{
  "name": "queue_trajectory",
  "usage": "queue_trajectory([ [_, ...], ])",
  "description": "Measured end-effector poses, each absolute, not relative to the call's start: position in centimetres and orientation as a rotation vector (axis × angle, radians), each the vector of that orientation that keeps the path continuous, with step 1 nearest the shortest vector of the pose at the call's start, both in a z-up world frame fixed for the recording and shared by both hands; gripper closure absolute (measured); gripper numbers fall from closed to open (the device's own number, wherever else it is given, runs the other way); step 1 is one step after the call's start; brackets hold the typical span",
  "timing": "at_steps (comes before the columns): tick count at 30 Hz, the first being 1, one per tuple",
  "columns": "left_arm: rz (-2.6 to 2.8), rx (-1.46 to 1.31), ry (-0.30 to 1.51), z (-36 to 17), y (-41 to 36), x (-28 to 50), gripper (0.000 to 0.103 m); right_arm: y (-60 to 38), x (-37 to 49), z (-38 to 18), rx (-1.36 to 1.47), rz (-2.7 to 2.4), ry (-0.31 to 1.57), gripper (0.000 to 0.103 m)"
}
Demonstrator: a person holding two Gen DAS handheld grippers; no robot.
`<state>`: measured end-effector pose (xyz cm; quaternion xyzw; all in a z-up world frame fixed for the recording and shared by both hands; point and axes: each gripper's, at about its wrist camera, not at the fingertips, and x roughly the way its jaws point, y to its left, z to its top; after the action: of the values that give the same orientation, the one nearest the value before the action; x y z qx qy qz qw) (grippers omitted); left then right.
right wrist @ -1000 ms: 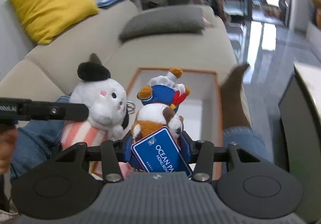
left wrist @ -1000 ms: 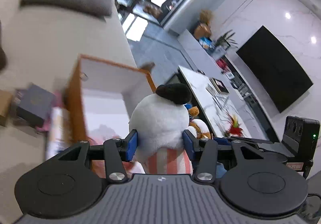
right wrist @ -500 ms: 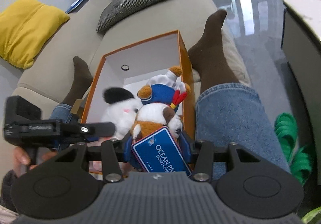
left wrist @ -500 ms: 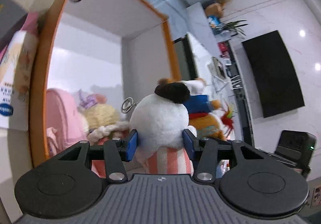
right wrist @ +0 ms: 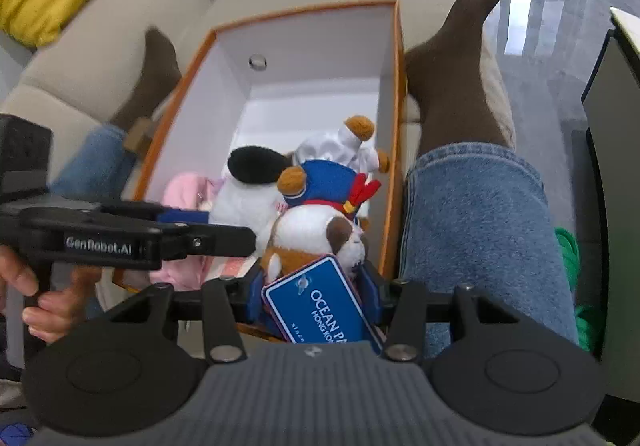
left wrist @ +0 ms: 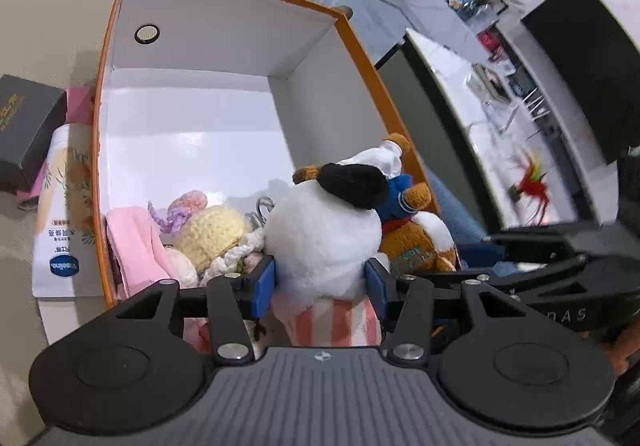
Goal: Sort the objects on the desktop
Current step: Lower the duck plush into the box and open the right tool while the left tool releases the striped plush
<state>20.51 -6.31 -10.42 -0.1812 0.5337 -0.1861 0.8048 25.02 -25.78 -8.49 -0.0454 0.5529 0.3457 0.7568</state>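
Note:
An orange box (left wrist: 192, 30) with white inner walls lies open on the sofa. My left gripper (left wrist: 320, 278) is shut on a white plush (left wrist: 320, 230) with a black hat and a striped body, held low over the box's near end. My right gripper (right wrist: 311, 290) is shut on a brown-and-white plush (right wrist: 312, 222) in a blue sailor suit, with a blue tag (right wrist: 320, 306) hanging toward the camera. In the right wrist view both toys sit side by side inside the box (right wrist: 304, 46). The left gripper (right wrist: 216, 224) reaches in from the left around the white plush (right wrist: 240, 202).
A pink cloth (left wrist: 136, 242) and a yellow crocheted doll (left wrist: 212, 230) lie in the box's near end. A white lotion tube (left wrist: 60, 214) and a dark box (left wrist: 24, 126) lie left of it. A person's legs (right wrist: 472, 214) in jeans and brown socks flank the box.
Both grippers have sunk and tipped downward with their toys. The toys have gone from above the box down into its near end.

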Motion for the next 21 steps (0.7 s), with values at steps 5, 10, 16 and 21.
queue_trajectory([
  [5, -0.383, -0.375, 1.180, -10.9, -7.3, 21.3, 0.048, -24.0, 25.8, -9.2, -0.211, 0.744, 1.274, 0.053],
  [10, -0.377, -0.381, 1.198, -11.5, -7.3, 21.7, 0.048, -21.9, 25.7, -9.4, -0.342, 0.745, 1.309, 0.048],
  [16, -0.388, -0.403, 1.201, -11.8, -6.9, 21.8, 0.048, -21.0, 25.3, -7.7, -0.452, 0.779, 1.269, 0.043],
  [21, -0.391, -0.413, 1.202, -12.0, -7.2, 21.9, 0.048, -20.3, 25.7, -6.2, -0.521, 0.812, 1.200, 0.051],
])
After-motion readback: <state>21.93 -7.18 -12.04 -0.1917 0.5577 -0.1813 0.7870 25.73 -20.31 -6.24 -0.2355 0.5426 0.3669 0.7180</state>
